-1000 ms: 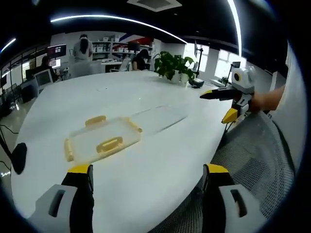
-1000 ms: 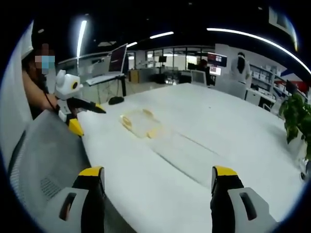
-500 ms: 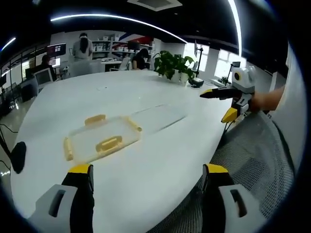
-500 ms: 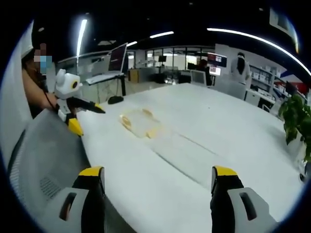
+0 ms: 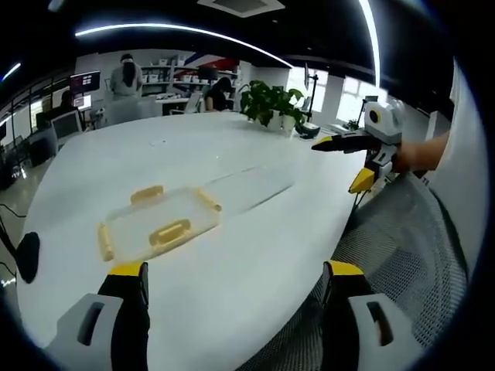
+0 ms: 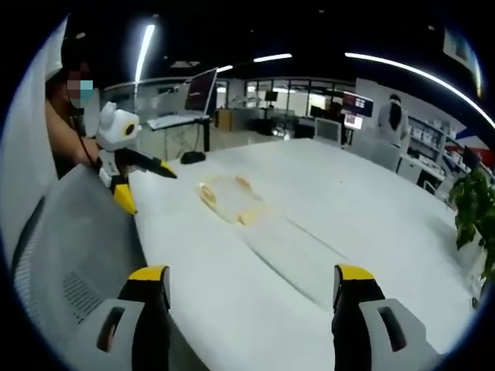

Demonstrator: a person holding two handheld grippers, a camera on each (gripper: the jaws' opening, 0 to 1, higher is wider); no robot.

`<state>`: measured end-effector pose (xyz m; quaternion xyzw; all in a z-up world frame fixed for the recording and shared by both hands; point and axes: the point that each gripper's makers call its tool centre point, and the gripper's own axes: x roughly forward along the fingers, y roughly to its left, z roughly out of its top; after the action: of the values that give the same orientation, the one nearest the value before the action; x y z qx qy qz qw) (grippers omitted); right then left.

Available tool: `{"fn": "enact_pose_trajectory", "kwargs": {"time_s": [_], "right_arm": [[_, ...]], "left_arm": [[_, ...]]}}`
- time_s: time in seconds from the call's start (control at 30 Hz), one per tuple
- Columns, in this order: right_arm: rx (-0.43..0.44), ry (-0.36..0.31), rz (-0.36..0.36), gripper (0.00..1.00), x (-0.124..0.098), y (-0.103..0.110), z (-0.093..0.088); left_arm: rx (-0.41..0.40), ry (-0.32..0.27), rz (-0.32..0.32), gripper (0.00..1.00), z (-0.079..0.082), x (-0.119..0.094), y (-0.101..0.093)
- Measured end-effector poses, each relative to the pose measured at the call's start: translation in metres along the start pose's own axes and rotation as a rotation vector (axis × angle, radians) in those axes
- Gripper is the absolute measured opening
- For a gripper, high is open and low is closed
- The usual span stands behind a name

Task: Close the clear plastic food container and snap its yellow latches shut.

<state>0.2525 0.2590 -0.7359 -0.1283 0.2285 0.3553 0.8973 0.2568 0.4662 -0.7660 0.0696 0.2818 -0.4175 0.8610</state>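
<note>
The clear plastic container (image 5: 158,222) sits open on the white table (image 5: 255,255), with yellow latches (image 5: 171,232) around its rim. Its clear lid (image 5: 249,185) lies flat on the table just right of it. My left gripper (image 5: 236,282) is open, well short of the container, with nothing between its jaws. In the right gripper view the container (image 6: 230,199) is far ahead on the table. My right gripper (image 6: 251,286) is open and holds nothing. Each gripper shows in the other's view, held off the table's edge: the right gripper (image 5: 340,164) and the left gripper (image 6: 147,189).
A grey mesh chair (image 5: 398,255) stands at the table's near edge, between the grippers (image 6: 69,255). A potted plant (image 5: 271,104) stands at the far side of the table. A black object (image 5: 27,255) is off the table's left edge. People sit at desks behind.
Both views have shifted a little with the hands. The container and lid lie where they were. Both grippers stay open.
</note>
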Motion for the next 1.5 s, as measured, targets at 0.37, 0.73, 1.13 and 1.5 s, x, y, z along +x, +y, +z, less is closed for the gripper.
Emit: {"fn": "enact_pose_trajectory", "kwargs": {"time_s": [0.37, 0.73, 1.13, 1.5], "right_arm": [[-0.022, 0.006, 0.010, 0.87, 0.007, -0.003, 0.000], [-0.044, 0.003, 0.031, 0.87, 0.024, -0.003, 0.008], [-0.074, 0.016, 0.067, 0.85, 0.039, -0.001, 0.014], [-0.115, 0.032, 0.102, 0.81, 0.056, -0.001, 0.022]], "left_arm": [[0.043, -0.011, -0.003, 0.91, 0.006, 0.002, 0.008], [0.036, -0.025, 0.017, 0.90, 0.010, 0.006, 0.022], [0.033, -0.016, 0.030, 0.90, 0.008, 0.007, 0.031], [0.048, -0.010, 0.033, 0.89, 0.012, 0.012, 0.039]]}}
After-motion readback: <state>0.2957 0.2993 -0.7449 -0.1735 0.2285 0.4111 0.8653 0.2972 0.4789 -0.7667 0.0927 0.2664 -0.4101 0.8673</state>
